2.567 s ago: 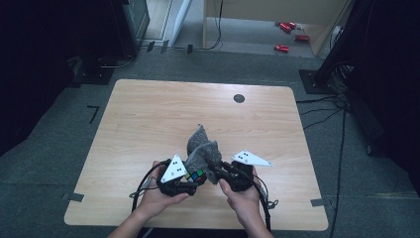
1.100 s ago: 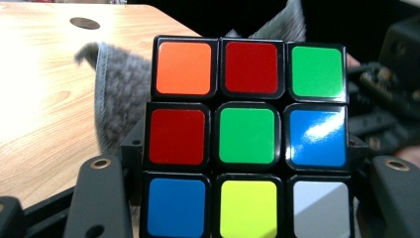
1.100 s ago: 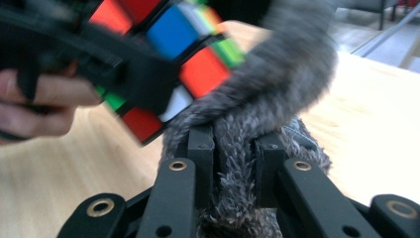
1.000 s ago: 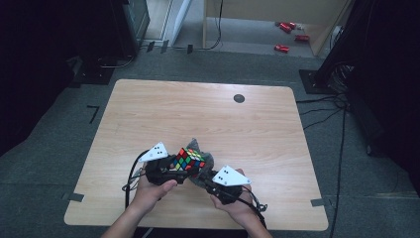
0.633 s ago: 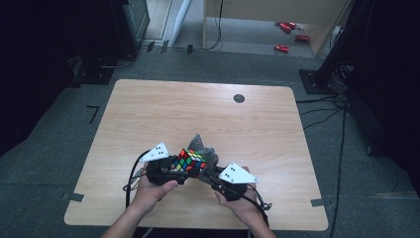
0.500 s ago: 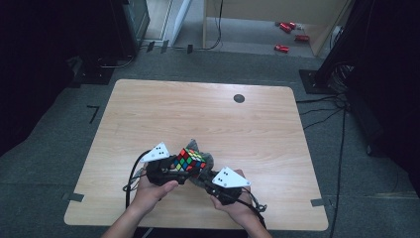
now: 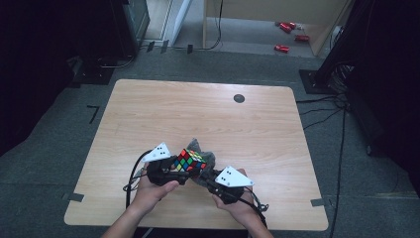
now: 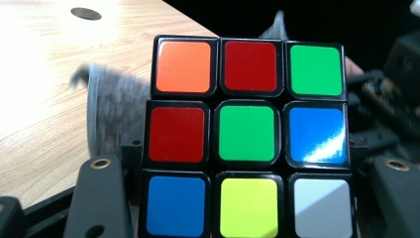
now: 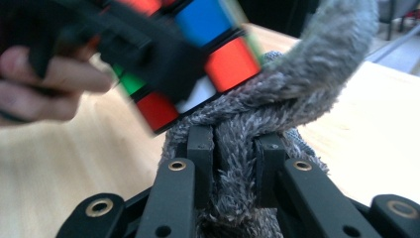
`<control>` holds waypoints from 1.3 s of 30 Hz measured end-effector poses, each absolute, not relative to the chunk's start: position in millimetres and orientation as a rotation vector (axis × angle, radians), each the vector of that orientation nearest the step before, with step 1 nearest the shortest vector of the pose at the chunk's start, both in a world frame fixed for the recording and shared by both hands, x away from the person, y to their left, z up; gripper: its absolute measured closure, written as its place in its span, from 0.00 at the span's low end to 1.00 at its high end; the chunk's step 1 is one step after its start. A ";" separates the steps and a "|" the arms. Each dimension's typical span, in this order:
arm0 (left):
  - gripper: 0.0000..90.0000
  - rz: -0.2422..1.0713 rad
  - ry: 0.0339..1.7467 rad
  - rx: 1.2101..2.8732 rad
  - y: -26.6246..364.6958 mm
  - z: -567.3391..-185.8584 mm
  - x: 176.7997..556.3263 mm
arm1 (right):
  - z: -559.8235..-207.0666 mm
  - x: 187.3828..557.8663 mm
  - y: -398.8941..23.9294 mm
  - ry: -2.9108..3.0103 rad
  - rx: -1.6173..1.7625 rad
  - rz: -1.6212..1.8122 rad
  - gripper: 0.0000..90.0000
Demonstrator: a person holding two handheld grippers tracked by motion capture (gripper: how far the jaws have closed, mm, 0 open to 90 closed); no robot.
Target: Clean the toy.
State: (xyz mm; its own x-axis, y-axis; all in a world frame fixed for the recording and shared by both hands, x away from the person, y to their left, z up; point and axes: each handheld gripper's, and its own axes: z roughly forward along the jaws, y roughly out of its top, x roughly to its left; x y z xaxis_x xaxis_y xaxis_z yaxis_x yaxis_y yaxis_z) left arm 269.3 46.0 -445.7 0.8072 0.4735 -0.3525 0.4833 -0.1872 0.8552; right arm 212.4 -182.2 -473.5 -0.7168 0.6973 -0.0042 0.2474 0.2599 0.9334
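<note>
A scrambled colour cube (image 7: 188, 160) is held just above the near middle of the wooden table (image 7: 208, 114). My left gripper (image 7: 179, 171) is shut on the cube (image 8: 247, 136), whose nine-tile face fronts the left gripper view between the two black jaws. A grey fluffy cloth (image 7: 204, 157) lies bunched behind and under the cube. My right gripper (image 9: 232, 148) is shut on a fold of that cloth (image 9: 277, 101), which presses against the underside of the cube (image 9: 198, 59). In the high view the right gripper (image 7: 210, 182) sits just right of the cube.
A dark round hole (image 7: 239, 98) marks the table's far side. Cables (image 7: 133, 178) trail from the grippers over the near edge. Red items (image 7: 288, 29) lie on the floor beyond, and dark stands flank the table.
The cloth has dropped from standing above the grippers to lying low behind the cube, which now faces up between them. Over the last second the right gripper shifted slightly back and forth.
</note>
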 end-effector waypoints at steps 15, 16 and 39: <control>0.39 -0.040 0.736 1.832 43.2 -446.4 270.2 | -469.1 214.5 -192.7 2.086 0.879 1.470 0.84; 0.39 -0.040 0.747 1.828 44.8 -446.7 271.5 | -471.1 213.3 -189.6 2.120 0.867 1.468 0.85; 0.39 -0.027 0.755 1.826 50.0 -449.8 277.2 | -476.7 213.1 -185.2 2.103 0.903 1.427 0.84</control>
State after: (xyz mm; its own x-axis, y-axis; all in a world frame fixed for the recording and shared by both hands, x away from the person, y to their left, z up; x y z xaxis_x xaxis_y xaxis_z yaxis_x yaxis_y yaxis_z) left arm 277.2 50.0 -449.8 0.7964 0.4795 -0.3684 0.5045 -0.1908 0.8421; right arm 213.1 -185.2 -476.7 -0.6895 0.7243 0.0013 0.2688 0.2543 0.9290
